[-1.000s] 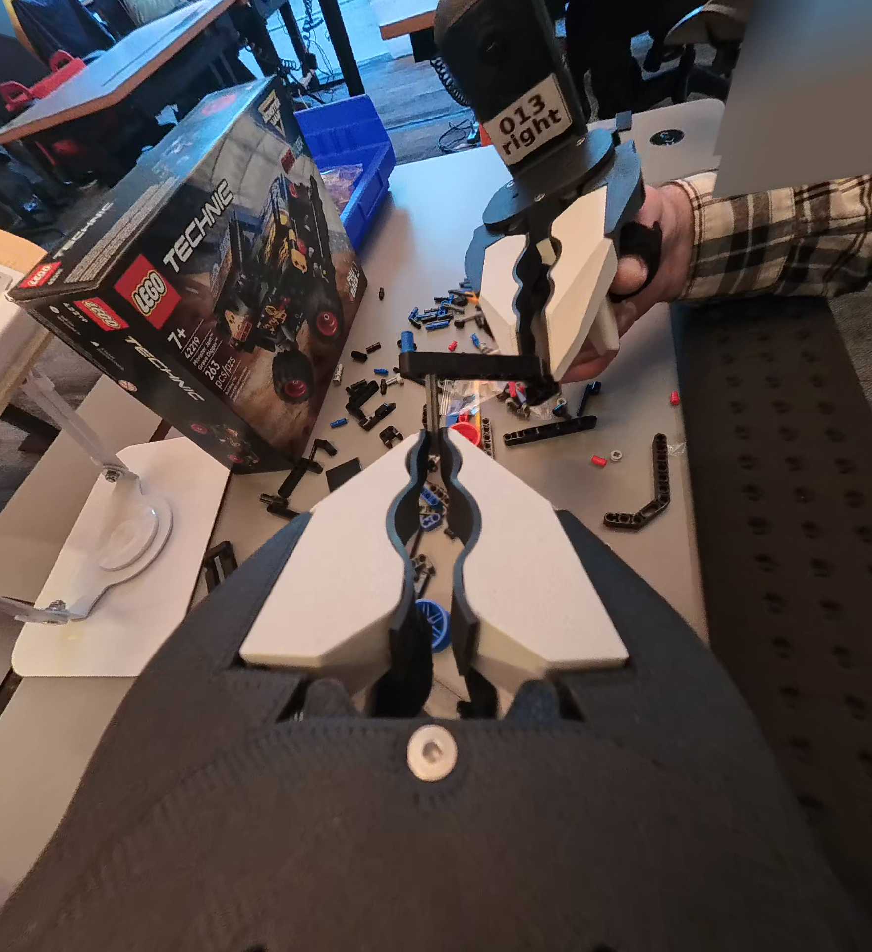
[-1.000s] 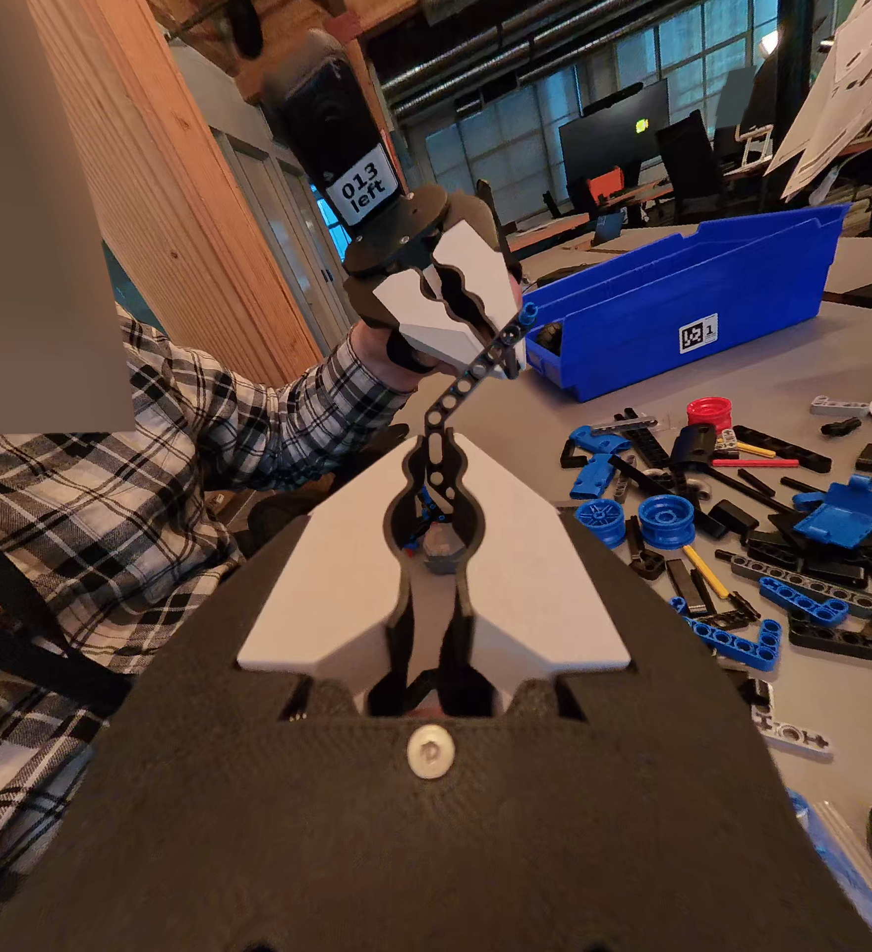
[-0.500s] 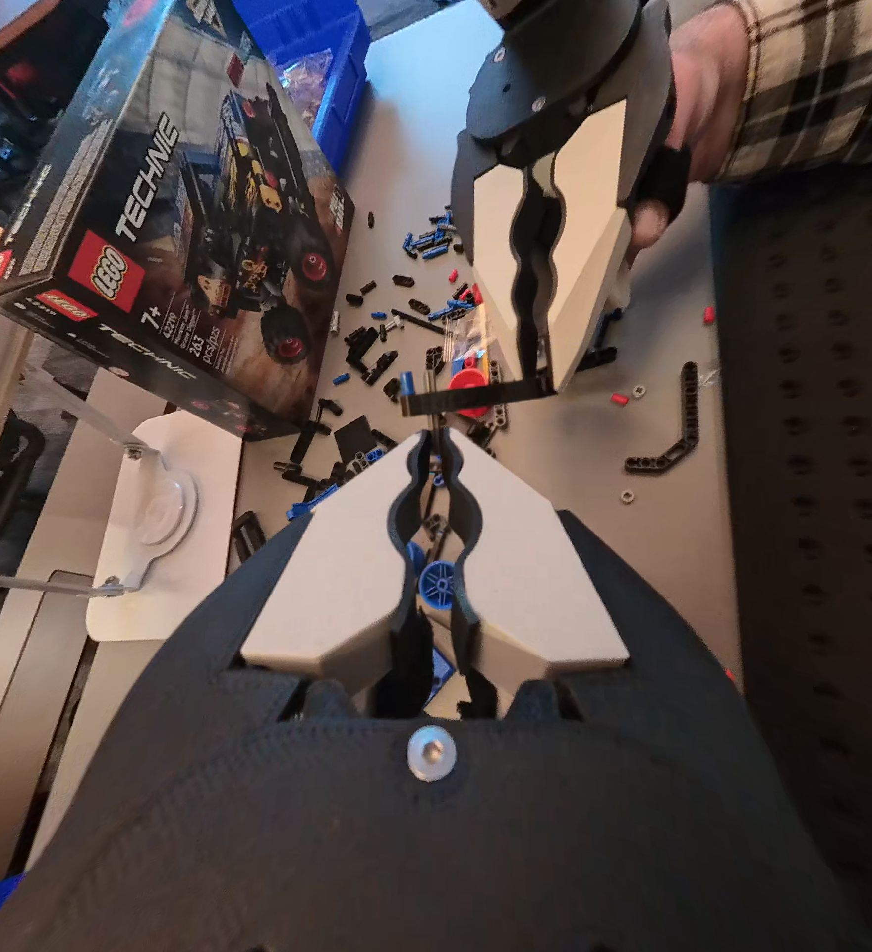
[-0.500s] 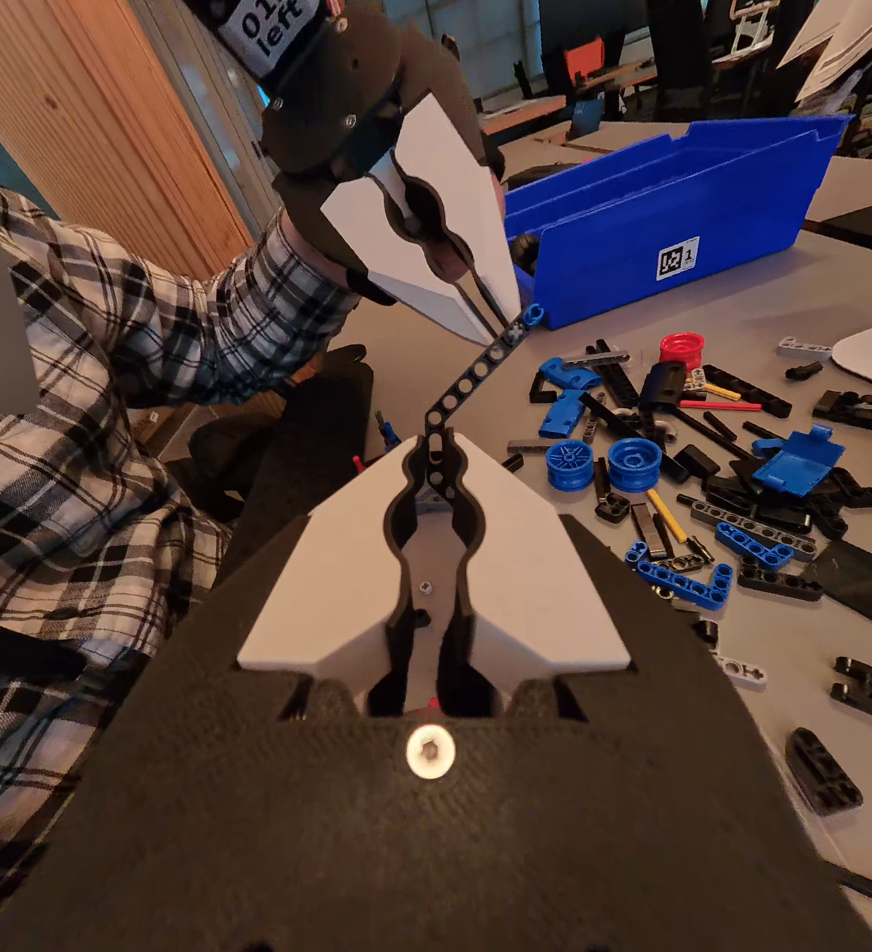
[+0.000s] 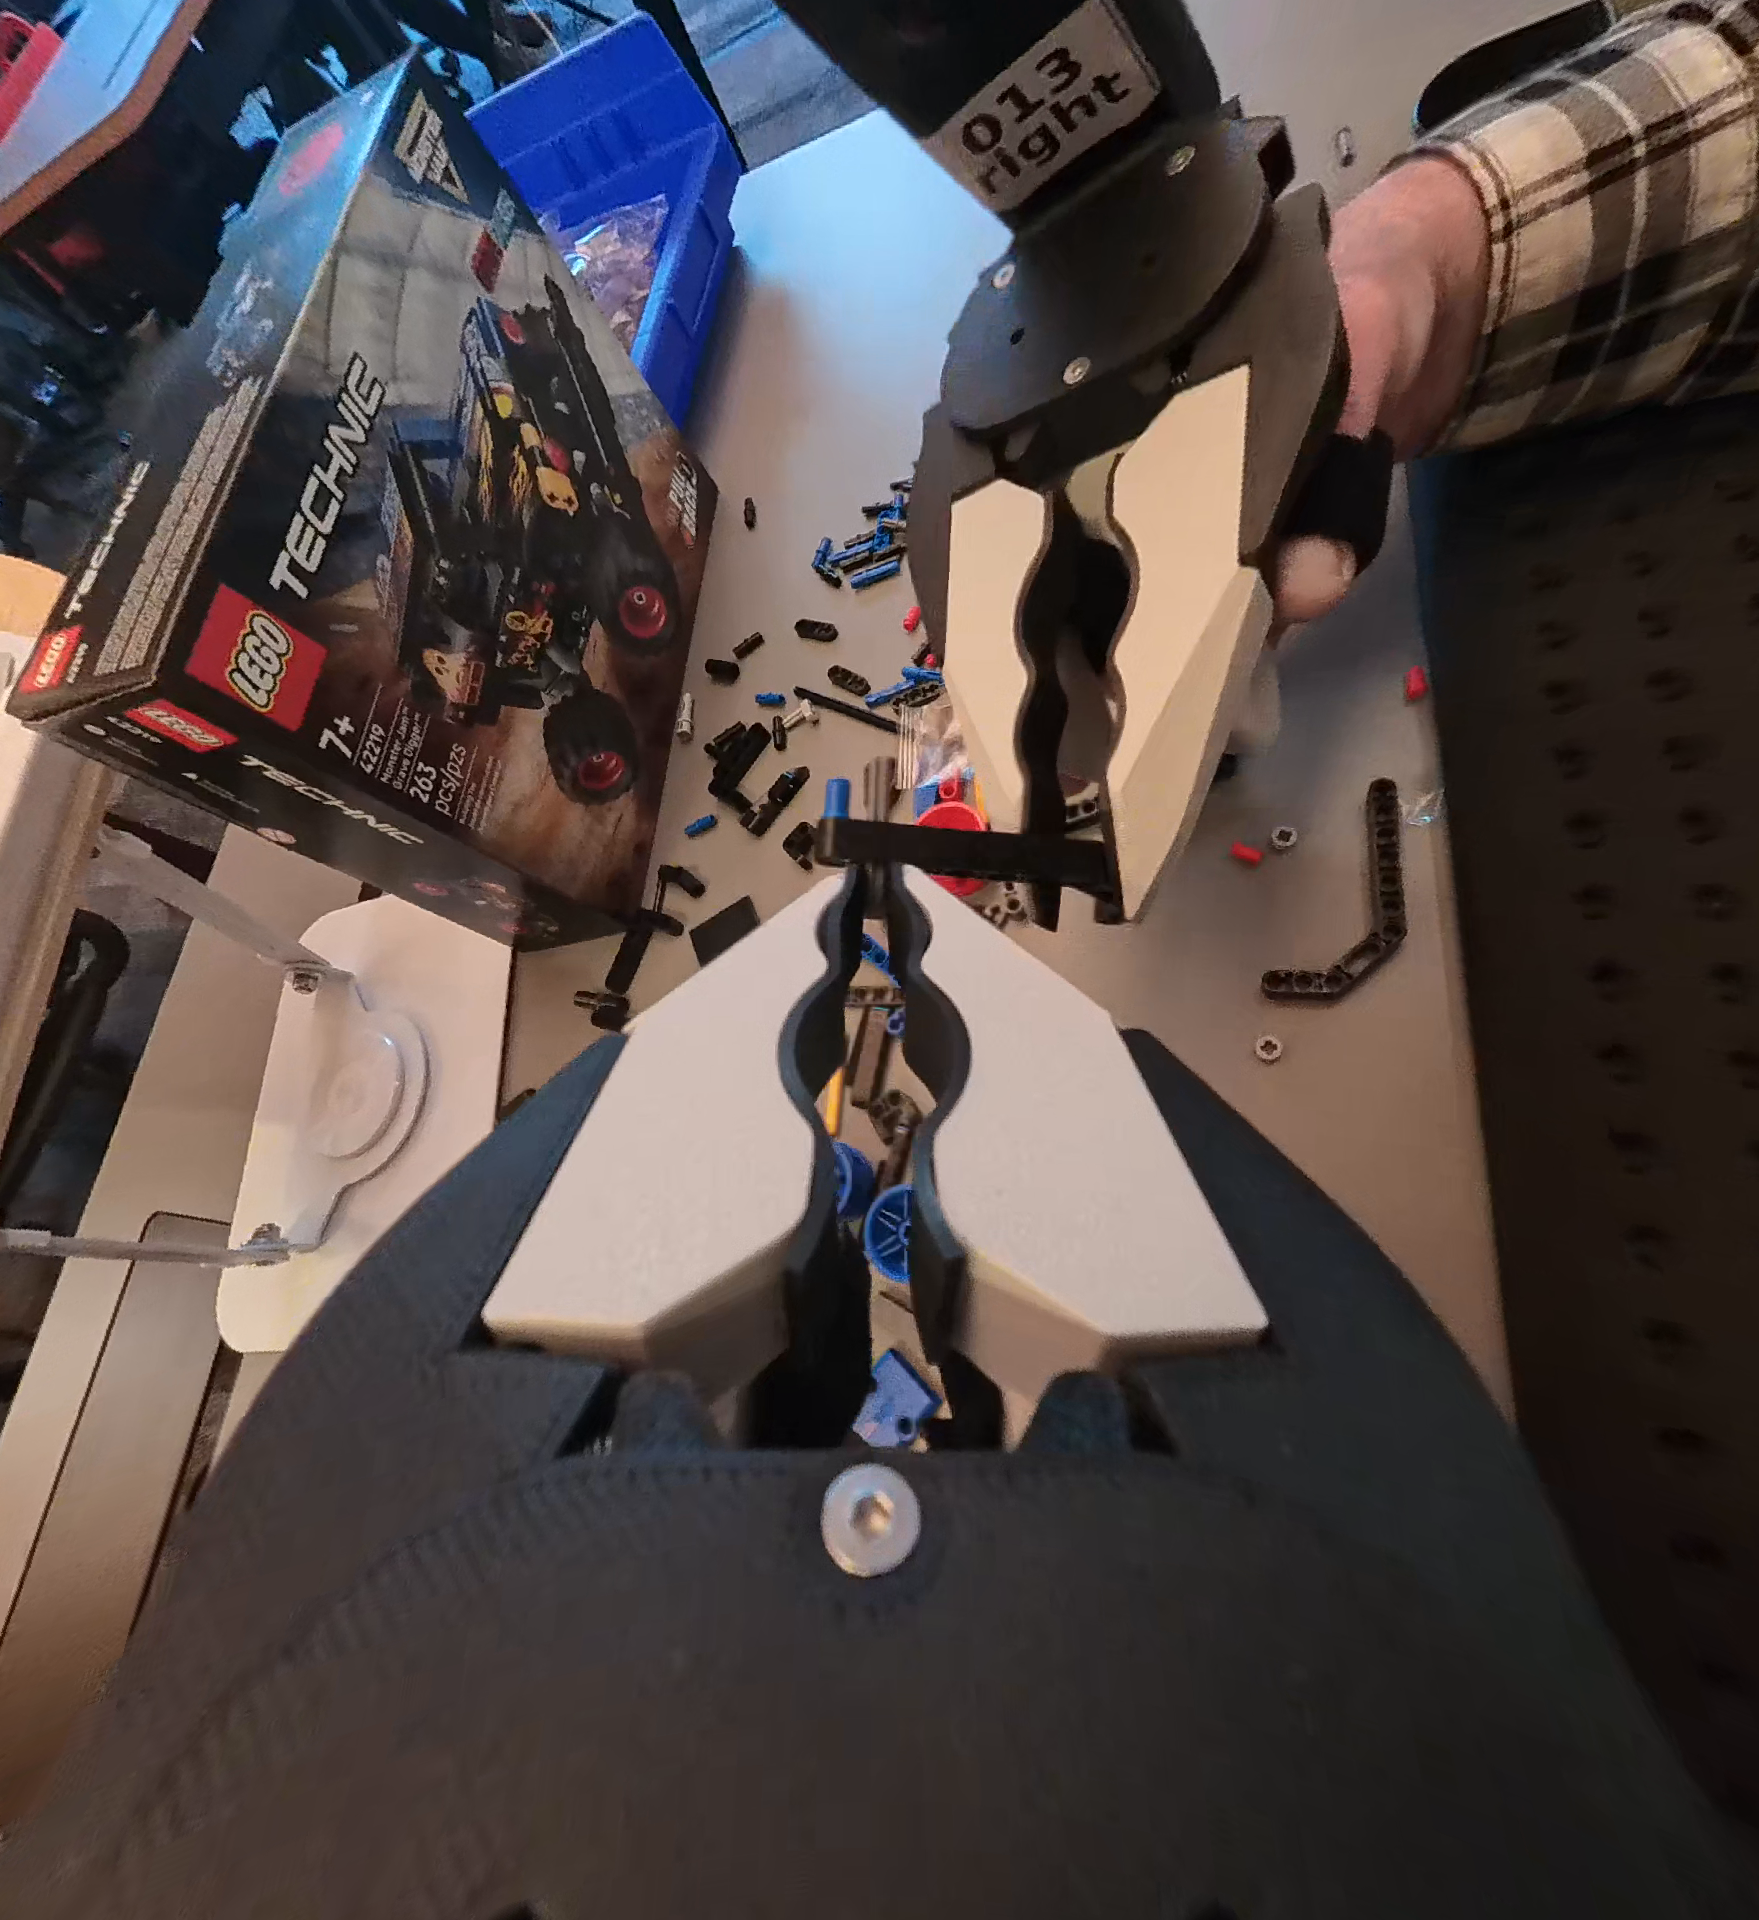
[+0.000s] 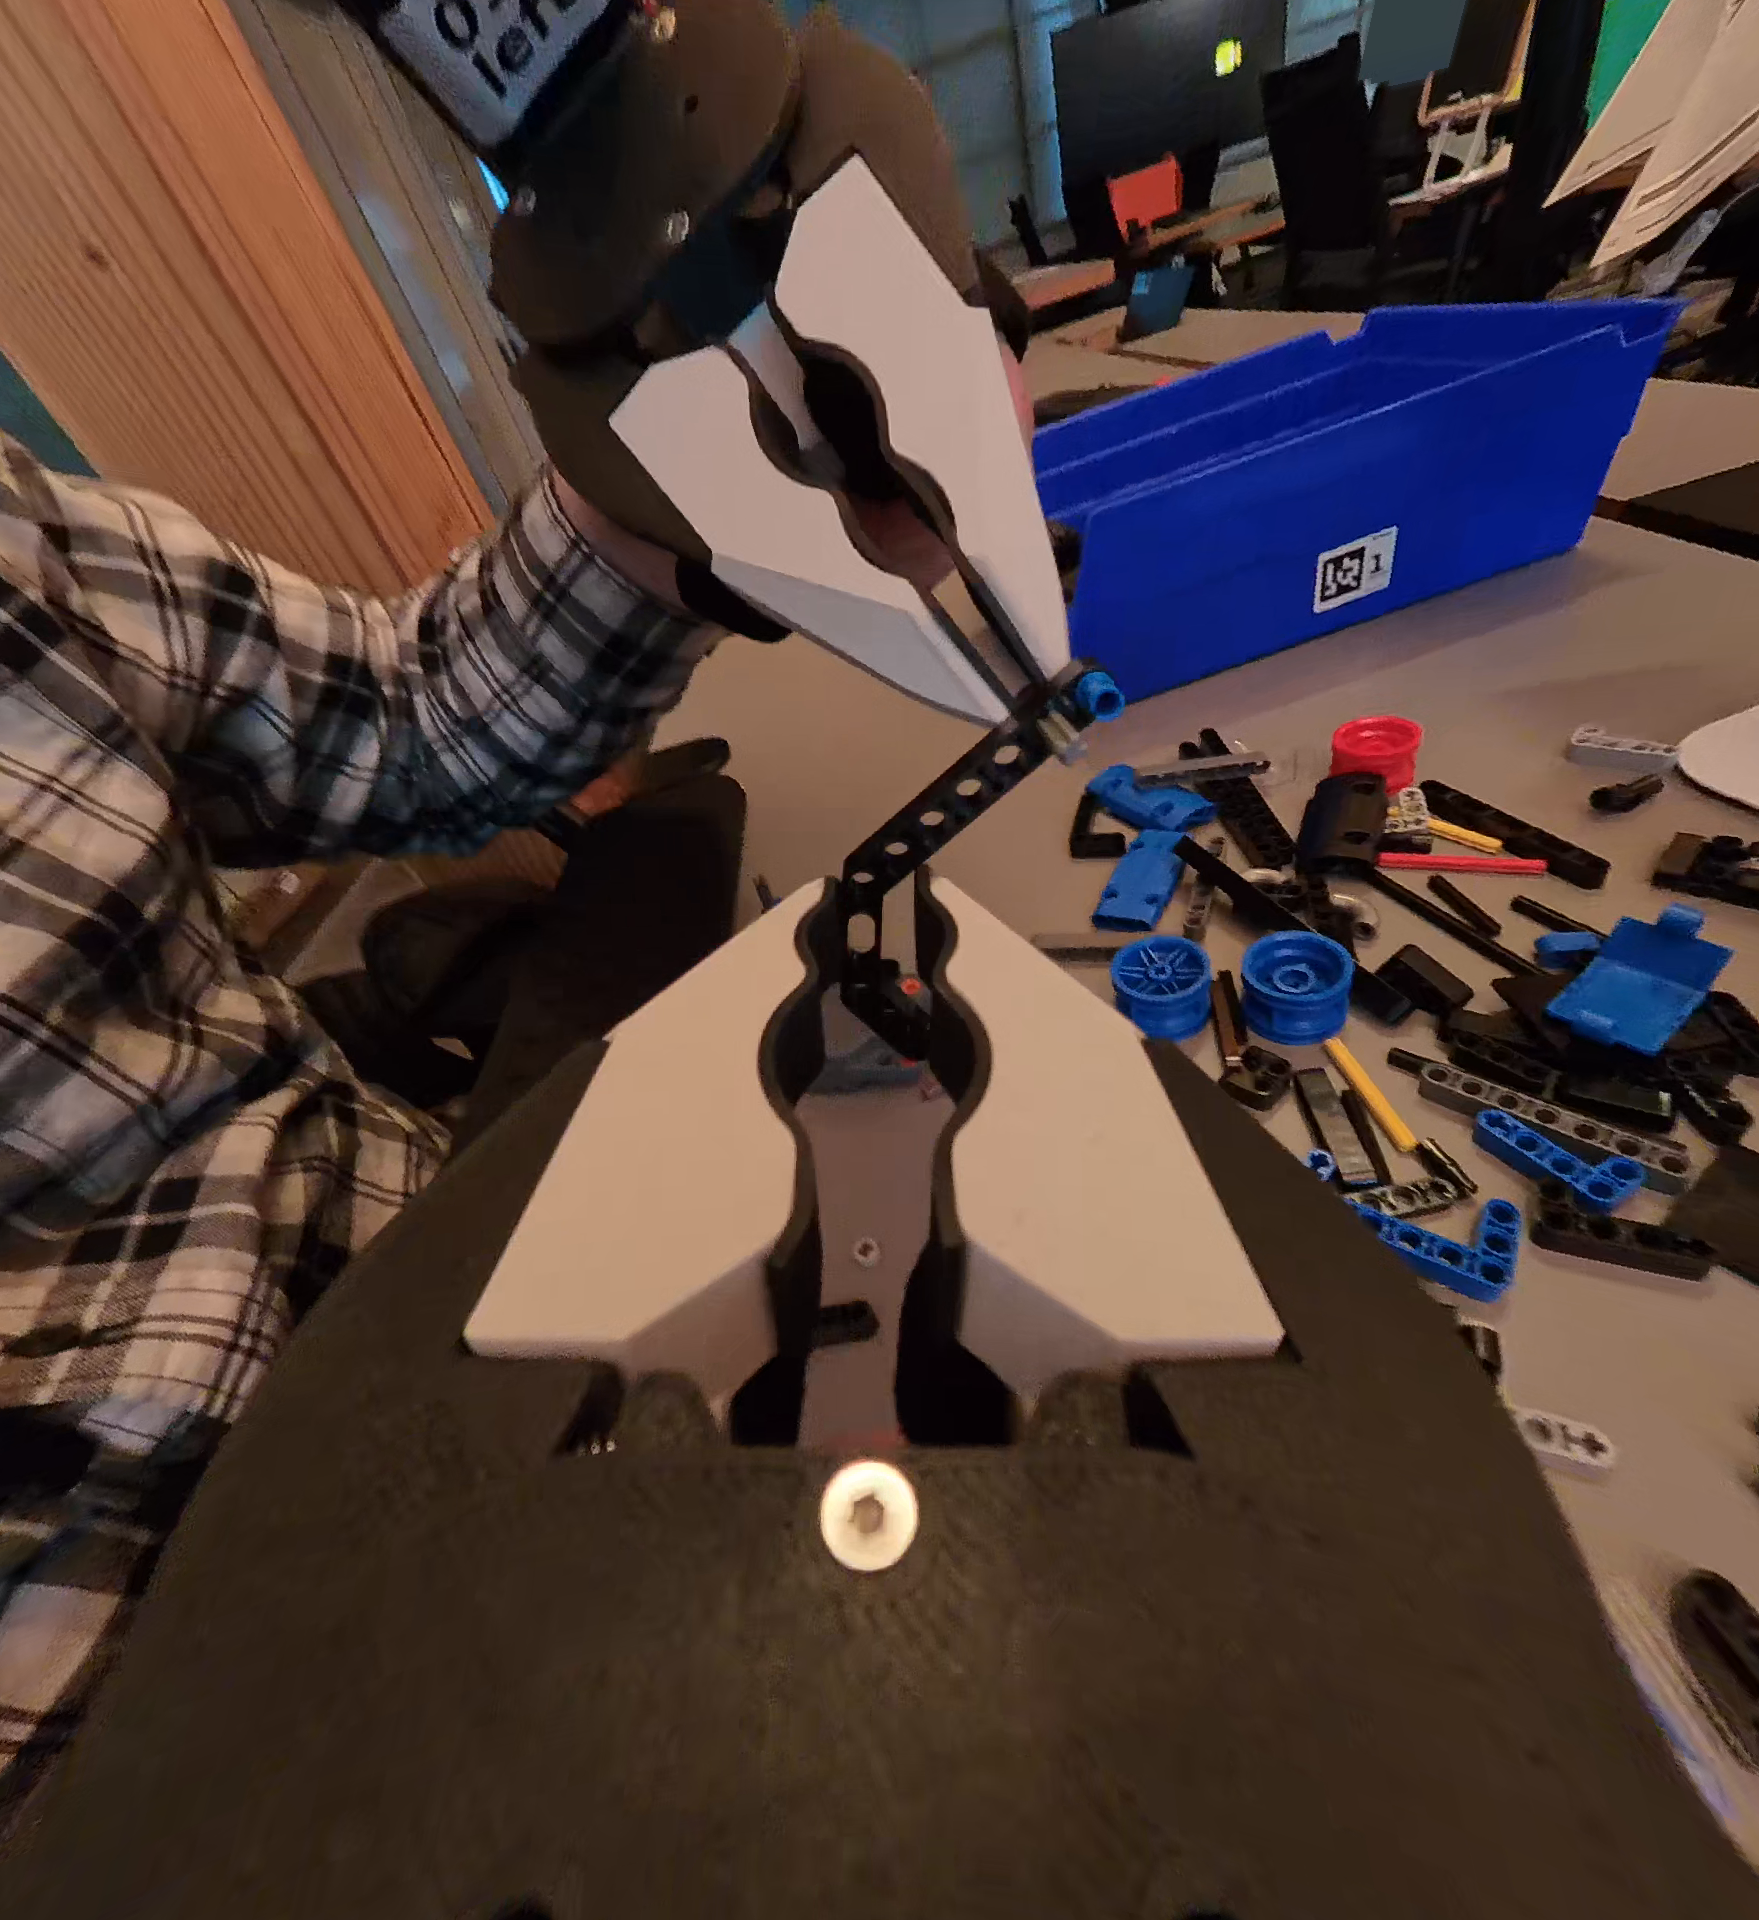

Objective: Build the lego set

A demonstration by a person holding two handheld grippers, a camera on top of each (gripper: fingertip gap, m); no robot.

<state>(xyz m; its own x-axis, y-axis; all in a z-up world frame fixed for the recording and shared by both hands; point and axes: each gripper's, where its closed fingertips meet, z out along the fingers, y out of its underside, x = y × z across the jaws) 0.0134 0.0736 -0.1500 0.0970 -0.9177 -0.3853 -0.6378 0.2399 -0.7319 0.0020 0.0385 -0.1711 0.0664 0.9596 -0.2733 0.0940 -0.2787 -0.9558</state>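
Observation:
A long black beam (image 5: 958, 847) with holes is held in the air between both grippers; a blue pin (image 5: 835, 798) sits at one end. My left gripper (image 5: 875, 883) is shut on a thin axle that meets the beam next to the blue pin (image 6: 1098, 694). It also shows in the right wrist view (image 6: 1046, 681). My right gripper (image 6: 875, 894) is shut on the other, bent end of the beam (image 6: 942, 821), where a small black and red connector sits between the jaws. The left wrist view shows it from the front (image 5: 1077, 909).
The set's box (image 5: 387, 571) stands on the grey table (image 5: 1218, 1143) at the left, with a blue bin (image 6: 1374, 457) behind it. Loose pieces lie below, among them blue wheels (image 6: 1290, 982) and a red wheel (image 6: 1374, 748). A black mat (image 5: 1633, 935) lies at the right. My hands' fingertips stand some 4 cm from each other. From either gripper's tips it is about 25 cm to the red wheel (image 6: 1374, 748).
The left gripper's tips have come up against the beam; less of the thin axle shows between them. Both grippers and the beam have moved lower, towards the table.

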